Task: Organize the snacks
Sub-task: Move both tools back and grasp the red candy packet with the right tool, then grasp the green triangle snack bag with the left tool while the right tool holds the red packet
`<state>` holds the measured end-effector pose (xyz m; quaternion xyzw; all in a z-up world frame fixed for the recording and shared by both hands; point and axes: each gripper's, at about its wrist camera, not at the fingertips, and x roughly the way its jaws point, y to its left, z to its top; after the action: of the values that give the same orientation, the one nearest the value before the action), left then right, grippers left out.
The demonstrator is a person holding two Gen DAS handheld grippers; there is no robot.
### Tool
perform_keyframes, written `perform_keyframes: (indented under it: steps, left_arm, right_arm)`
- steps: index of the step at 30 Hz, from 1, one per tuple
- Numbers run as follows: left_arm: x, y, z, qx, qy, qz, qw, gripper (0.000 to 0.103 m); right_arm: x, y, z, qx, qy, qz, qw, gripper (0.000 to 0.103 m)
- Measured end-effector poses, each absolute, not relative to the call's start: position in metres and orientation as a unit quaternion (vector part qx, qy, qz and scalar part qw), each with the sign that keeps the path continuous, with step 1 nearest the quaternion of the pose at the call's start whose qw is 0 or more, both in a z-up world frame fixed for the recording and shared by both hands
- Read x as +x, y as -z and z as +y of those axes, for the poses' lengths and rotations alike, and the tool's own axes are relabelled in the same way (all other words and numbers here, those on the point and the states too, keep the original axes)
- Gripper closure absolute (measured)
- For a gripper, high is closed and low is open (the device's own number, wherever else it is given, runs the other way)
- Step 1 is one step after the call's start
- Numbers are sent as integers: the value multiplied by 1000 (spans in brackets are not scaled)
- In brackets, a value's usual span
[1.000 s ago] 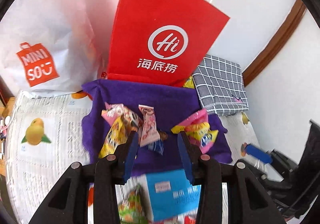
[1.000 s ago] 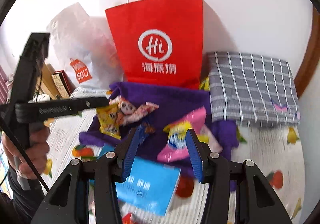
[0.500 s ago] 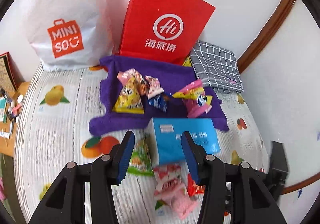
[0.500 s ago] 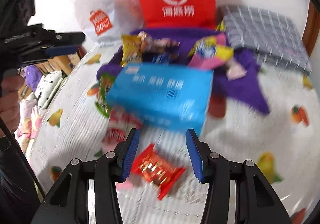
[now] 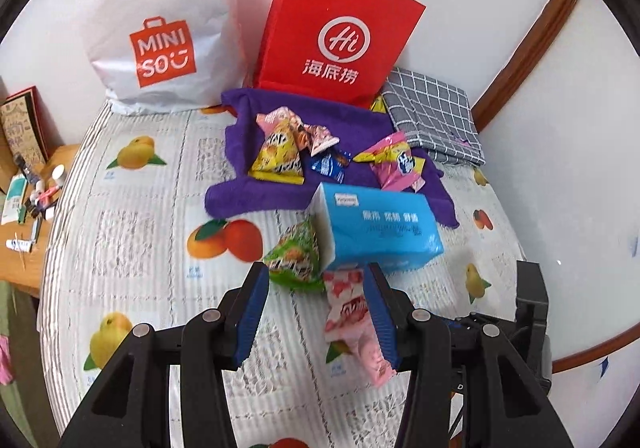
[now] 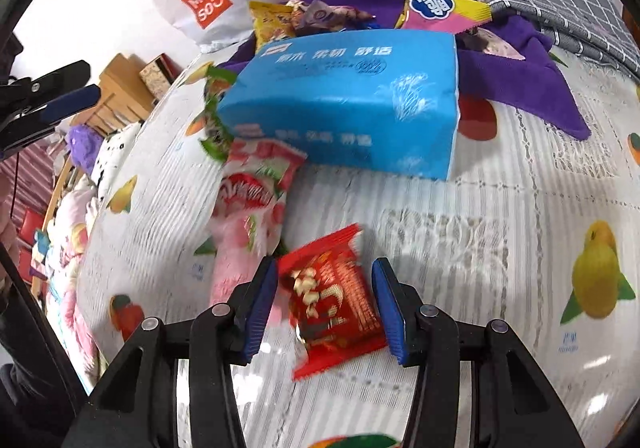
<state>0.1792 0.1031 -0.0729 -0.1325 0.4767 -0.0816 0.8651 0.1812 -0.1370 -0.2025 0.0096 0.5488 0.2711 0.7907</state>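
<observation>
Right claw [image 6: 325, 288] dropped lower, spread around red snack packet [image 6: 334, 304]; left claw [image 5: 316, 306] spread.

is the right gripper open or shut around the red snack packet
Open: the right gripper straddles the red snack packet, which lies flat on the tablecloth; gaps show at both blue pads.

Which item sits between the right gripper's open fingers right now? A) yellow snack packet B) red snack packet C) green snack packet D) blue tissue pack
B: in the right wrist view the red snack packet lies on the fruit-print tablecloth between the open fingers of the right gripper, not yet pinched; the blue tissue pack lies farther off.
</observation>
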Motion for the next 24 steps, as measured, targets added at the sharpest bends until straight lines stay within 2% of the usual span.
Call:
perform_keyframes:
  steps: [7,10,13,24]
  left_arm:
    - [168,86,104,-137,79,486,860,57]
    - [163,94,104,-135,77,491,857,57]
    - [161,103,104,-135,72,498,853,57]
    - [174,135,93,-106,52,501,857,57]
  right_arm:
    - [166,203,-127,-45,-248,525,813,54]
    - [162,205,-122,-90,-204,498,838,62]
    - [159,205,-124,-115,-178,474,855,62]
    - [194,208,-189,-64,-98,459,881,62]
